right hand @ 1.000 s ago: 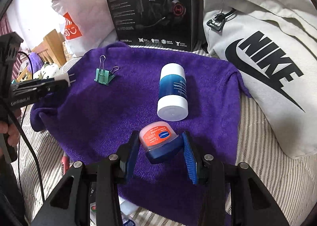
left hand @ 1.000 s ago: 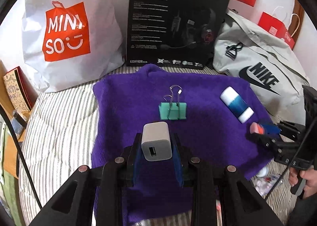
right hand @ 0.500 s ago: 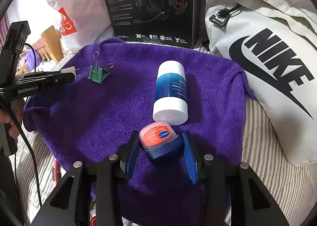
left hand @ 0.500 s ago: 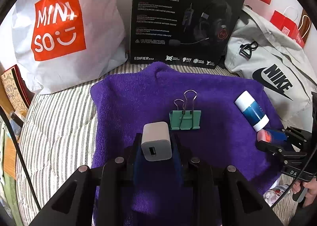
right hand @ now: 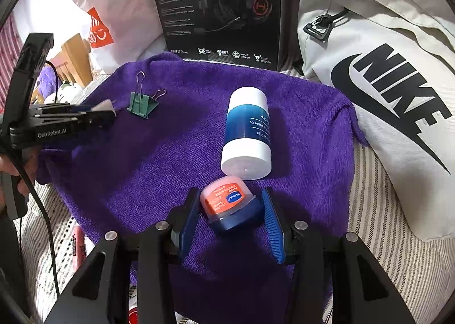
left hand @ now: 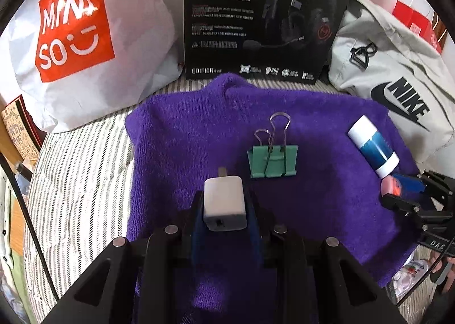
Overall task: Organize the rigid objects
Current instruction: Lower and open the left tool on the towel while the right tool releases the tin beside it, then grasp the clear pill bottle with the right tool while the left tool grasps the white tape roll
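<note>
Left wrist view shows my left gripper (left hand: 224, 210) clamped on the white charger (left hand: 224, 203), low over the purple towel (left hand: 182, 136) just short of the green binder clip (left hand: 273, 160). My right gripper (right hand: 230, 216) brackets the small balm jar (right hand: 227, 204), tilted beside the lotion bottle (right hand: 247, 133); I cannot tell whether it grips, presumably lining items up.
</note>
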A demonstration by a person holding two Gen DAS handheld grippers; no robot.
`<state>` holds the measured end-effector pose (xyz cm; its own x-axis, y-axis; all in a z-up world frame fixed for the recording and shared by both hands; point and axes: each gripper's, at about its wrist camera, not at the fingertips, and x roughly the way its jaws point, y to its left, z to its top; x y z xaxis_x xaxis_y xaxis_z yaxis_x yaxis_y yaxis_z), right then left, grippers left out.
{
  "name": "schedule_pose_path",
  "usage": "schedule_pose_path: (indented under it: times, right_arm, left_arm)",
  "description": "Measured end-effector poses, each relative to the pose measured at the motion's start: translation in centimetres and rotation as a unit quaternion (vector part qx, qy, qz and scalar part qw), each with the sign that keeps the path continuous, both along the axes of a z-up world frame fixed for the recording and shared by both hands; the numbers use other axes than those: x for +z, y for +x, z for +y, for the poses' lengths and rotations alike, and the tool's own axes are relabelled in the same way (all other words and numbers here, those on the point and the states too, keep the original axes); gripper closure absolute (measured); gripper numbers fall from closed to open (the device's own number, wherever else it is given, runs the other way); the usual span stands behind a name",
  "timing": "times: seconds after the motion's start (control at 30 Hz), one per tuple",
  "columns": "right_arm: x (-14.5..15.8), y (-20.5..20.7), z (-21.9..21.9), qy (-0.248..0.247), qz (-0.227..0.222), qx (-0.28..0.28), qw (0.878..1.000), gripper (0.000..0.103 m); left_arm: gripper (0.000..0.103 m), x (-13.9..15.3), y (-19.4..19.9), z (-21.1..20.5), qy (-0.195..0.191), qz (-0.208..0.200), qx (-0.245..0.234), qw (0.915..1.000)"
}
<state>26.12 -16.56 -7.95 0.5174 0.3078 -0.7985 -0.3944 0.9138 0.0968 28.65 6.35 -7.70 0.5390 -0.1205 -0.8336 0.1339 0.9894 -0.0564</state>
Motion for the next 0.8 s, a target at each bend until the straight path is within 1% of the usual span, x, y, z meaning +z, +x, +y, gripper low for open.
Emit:
schedule_pose_path:
  times: [0.13,0.33,0.4,0.43,0.5,0.6,0.73,0.8]
  right_arm:
    - [0.0,-0.2,0.0,0.001,0.002,0.003,1.000,0.056]
    - [0.0,-0.9,0.1,-0.002,0.005,0.009,1.000,0.050]
    - [0.0,-1.2,0.0,-0.002,0.006,0.010,1.000,0.047]
    - [0.1,-1.3,0.0,-0.001,0.006,0.009,1.000,0.047]
    - [0.2,-1.5,-0.2,0.005,0.009,0.006,1.000,0.045]
    - [0.5,-1.9,-0.7,0.019,0.016,0.004,1.000,0.044]
    - [1.3,-2.7,-1.6,0.023,0.016,-0.009,1.000,0.044]
    - [2.1,-3.5,-2.3,0.032,0.015,-0.021,0.999,0.044]
  left_arm:
    - [0.076,-0.1,-0.3,0.0,0.009,0.000,-0.003,1.0000]
    - [0.076,-0.1,-0.7,-0.2,0.024,0.000,0.001,0.9997]
    - [0.069,-0.2,-0.9,-0.4,0.034,0.003,0.005,0.9994]
    - [0.067,-0.2,-1.0,-0.4,0.039,0.004,0.008,0.9992]
    - [0.059,-0.2,-1.3,-0.4,0.044,0.006,0.012,0.9990]
    - [0.055,-0.1,-2.0,-0.3,0.037,0.011,0.011,0.9992]
    - [0.055,0.6,-2.9,-0.3,0.039,0.013,0.018,0.9990]
    - [0.055,1.3,-3.6,-0.3,0.032,0.008,0.023,0.9992]
